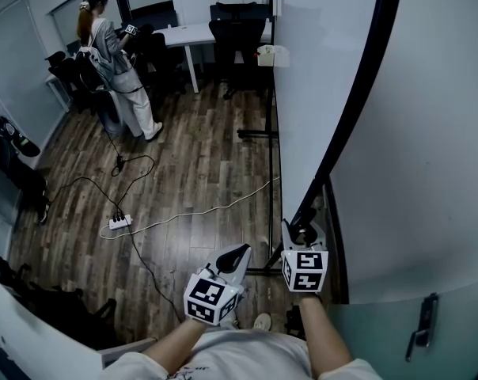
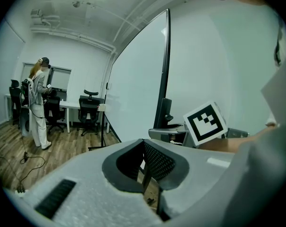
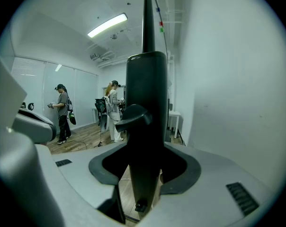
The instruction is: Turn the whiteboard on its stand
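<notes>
- Wood-plank floor [image 1: 191,172] with a trailing cable [image 1: 199,212]; the smooth white whiteboard [image 1: 318,77] stands at right on a slim black upright [image 3: 147,103]
- Right gripper [image 3: 143,178] jaws clamp that glossy upright beneath a knob [image 3: 131,117]; left gripper [image 2: 145,174] jaws closed, empty
- Risk: jaws could slip on the slick upright, or a locked knob could tip the stand

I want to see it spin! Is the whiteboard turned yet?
Not that the pictures show. Done: the right gripper has its jaws shut on the black frame post of the whiteboard. In hand: that grip; the left gripper hangs shut, holding nothing. Left: swinging the whiteboard round on its stand.
</notes>
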Tool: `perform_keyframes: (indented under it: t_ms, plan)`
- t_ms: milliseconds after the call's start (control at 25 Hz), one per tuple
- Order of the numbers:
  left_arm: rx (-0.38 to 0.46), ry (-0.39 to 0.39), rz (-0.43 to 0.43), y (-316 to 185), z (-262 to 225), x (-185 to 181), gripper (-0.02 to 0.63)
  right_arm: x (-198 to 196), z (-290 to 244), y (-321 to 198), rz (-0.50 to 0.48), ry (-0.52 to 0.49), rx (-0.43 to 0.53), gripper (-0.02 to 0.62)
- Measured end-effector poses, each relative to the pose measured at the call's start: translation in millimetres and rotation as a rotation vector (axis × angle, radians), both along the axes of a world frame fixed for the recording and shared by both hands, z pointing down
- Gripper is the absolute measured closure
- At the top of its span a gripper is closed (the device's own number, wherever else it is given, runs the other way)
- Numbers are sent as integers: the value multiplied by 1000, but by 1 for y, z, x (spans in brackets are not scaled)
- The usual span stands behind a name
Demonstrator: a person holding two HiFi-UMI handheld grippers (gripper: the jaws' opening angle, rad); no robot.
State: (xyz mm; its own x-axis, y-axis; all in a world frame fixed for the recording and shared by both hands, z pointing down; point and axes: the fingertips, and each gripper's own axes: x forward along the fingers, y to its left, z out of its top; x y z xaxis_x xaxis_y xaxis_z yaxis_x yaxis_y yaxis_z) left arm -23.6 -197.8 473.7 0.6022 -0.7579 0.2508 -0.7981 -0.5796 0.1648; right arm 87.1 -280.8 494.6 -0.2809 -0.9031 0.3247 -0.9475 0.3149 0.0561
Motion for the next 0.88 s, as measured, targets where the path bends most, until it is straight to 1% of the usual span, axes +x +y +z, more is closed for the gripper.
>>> perform_keyframes:
  t_ms: [280, 480, 640, 880]
  plan:
    - [-7, 1, 2, 22, 1, 1, 595, -8, -2, 45, -15, 1, 6, 411]
    - [-6, 0, 9, 31, 4, 2, 595, -13, 1, 75, -24, -18, -4, 411]
    - [-8, 0, 15, 49, 12, -1, 595, -20, 8, 105, -20, -26, -8, 411]
    - [-13, 4, 27, 50, 9, 1, 595, -24, 3, 116, -22, -35, -20, 413]
